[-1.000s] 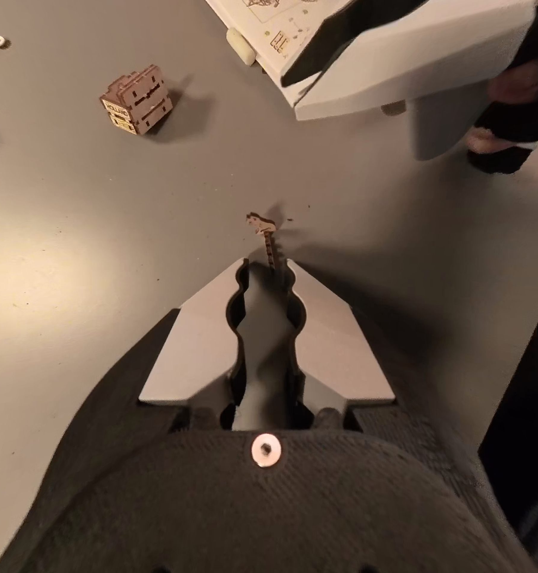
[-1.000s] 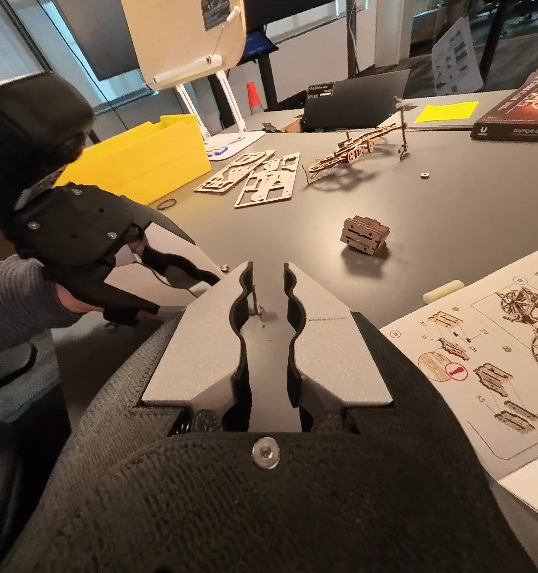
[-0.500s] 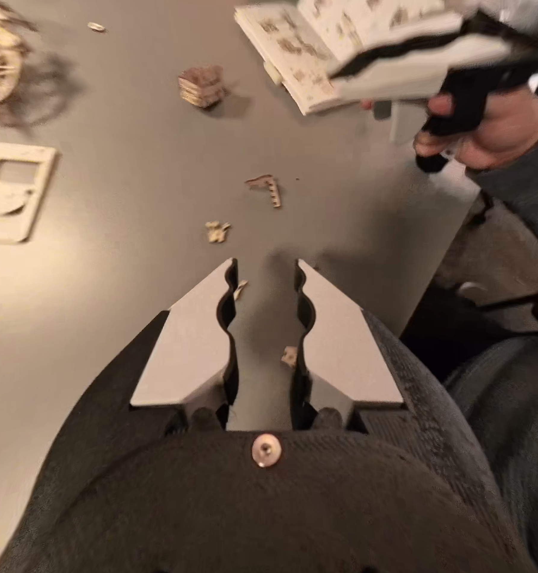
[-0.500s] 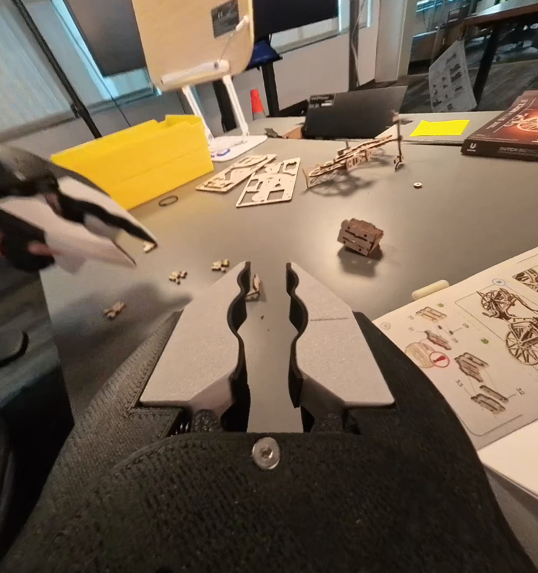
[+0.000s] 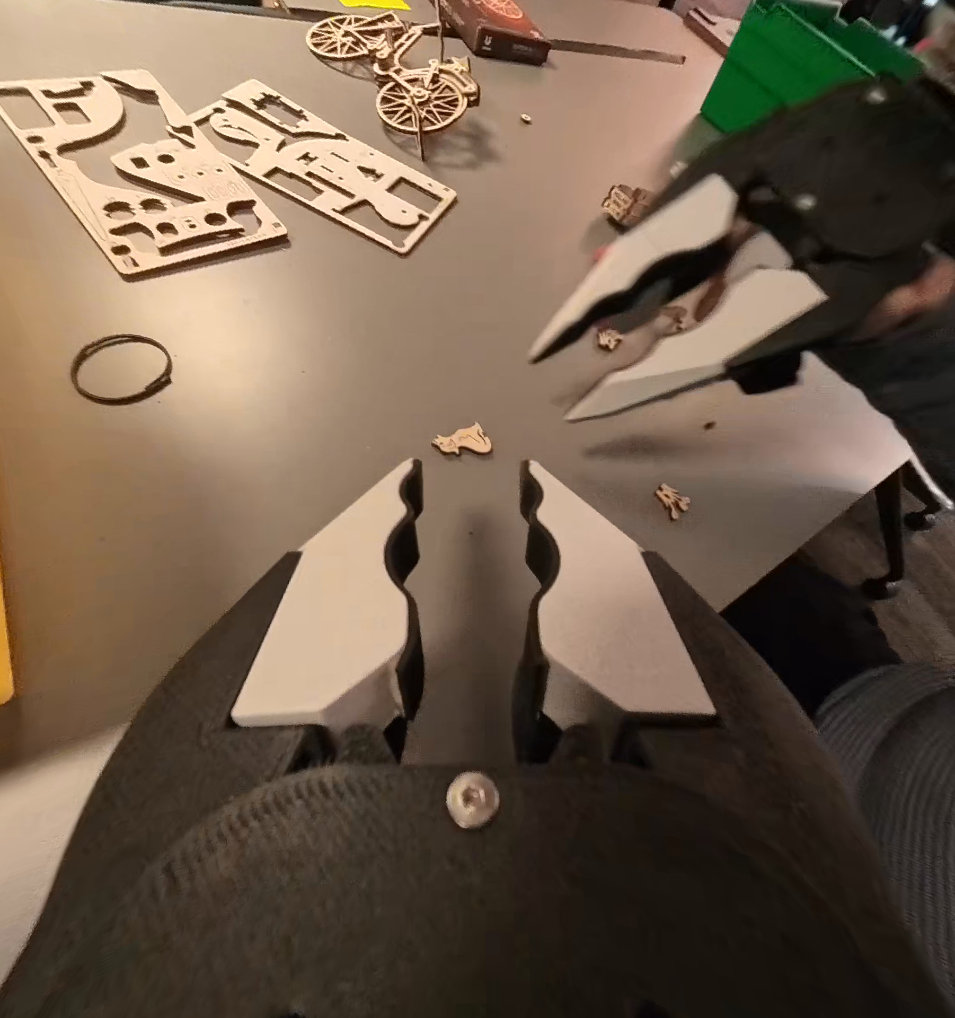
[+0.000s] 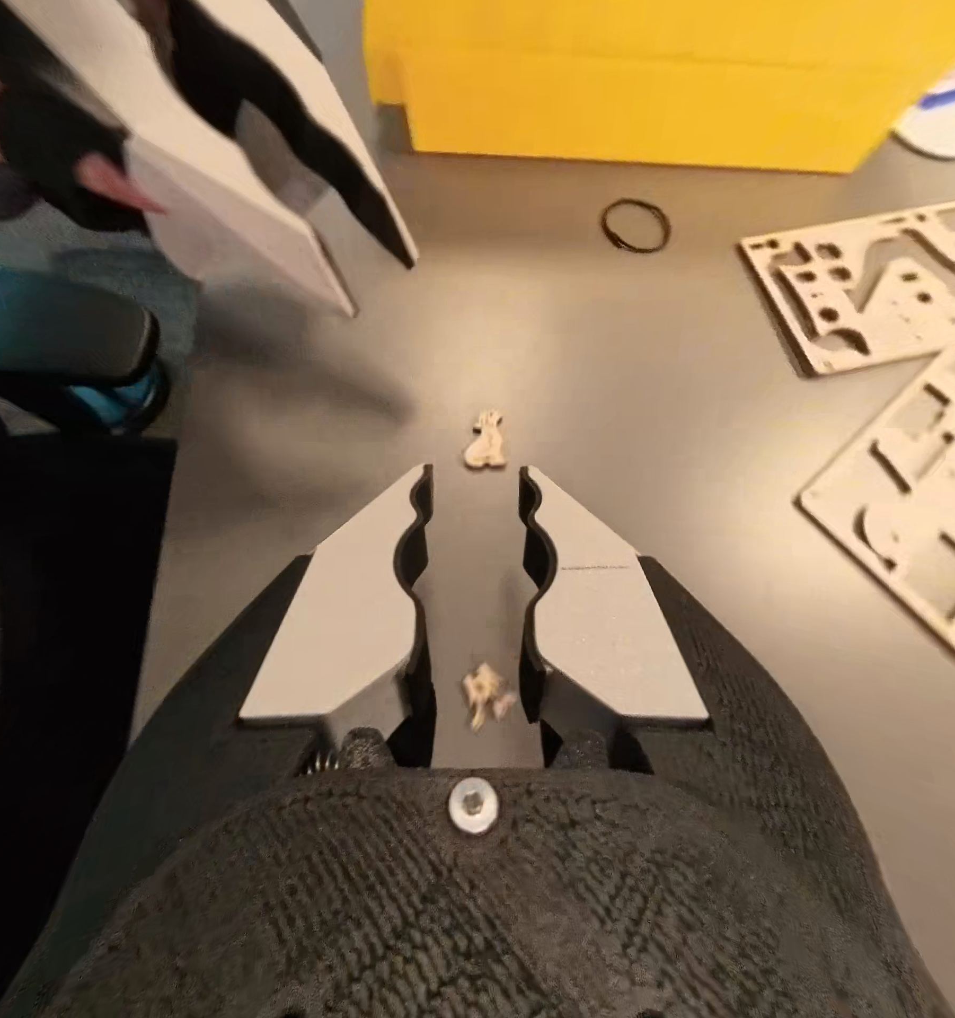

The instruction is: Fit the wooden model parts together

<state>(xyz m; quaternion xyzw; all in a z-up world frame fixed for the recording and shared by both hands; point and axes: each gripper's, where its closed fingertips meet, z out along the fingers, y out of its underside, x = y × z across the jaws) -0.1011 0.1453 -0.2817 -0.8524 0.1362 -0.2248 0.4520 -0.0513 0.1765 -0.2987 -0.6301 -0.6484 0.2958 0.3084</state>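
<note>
small wooden model part [image 5: 462, 439] lies flat on the grey table [image 5: 299, 358], near its right edge, just ahead of the left gripper [image 5: 471, 468]. left gripper: jaws spread, nothing held, above the table. right gripper [image 6: 474, 472]: jaws spread, empty, tips just short of the same part [image 6: 485, 447]; a second small piece [image 6: 483, 695] lies on the table under its gap. two cut-out wooden sheets [image 5: 200, 165] and an assembled wooden bicycle [image 5: 403, 71] sit toward the far edge. printed markings on sheets and the dark box [image 5: 492, 27] too small to read.

small wooden pieces [image 5: 462, 439], flat, scattered on table
</note>
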